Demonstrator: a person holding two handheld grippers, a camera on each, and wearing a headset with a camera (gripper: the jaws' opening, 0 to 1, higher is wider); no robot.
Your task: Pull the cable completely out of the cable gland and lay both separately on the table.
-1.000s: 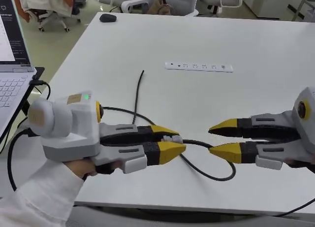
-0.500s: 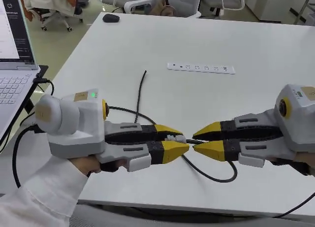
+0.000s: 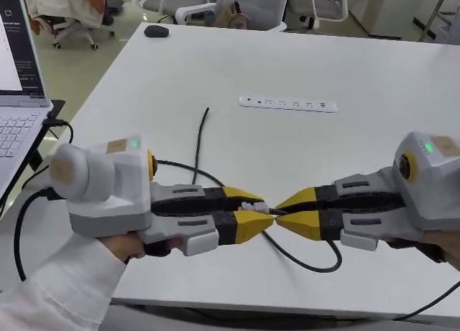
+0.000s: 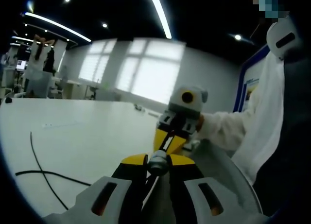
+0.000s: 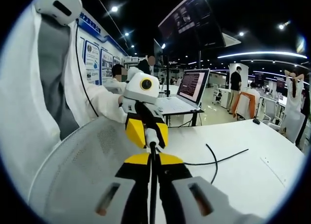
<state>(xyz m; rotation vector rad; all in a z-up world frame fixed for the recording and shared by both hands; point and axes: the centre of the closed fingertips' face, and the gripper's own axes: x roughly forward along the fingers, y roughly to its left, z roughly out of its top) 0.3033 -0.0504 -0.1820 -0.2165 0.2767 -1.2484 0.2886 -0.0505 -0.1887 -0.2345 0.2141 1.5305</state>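
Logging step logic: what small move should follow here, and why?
Probably draw the right gripper straight away from the left gripper: it is shut on the thin black cable right beside the small grey round cable gland, which the left one holds.

Smooth, matt white tabletop (image 3: 345,65); black cable (image 3: 203,141) with a matt rubbery sheath; pale grey cable gland (image 4: 158,162), faintly glossy.

Right tool (image 3: 278,212), formerly apart and open, now tip to tip with left tool (image 3: 267,209), clamped on the cable (image 3: 203,137)
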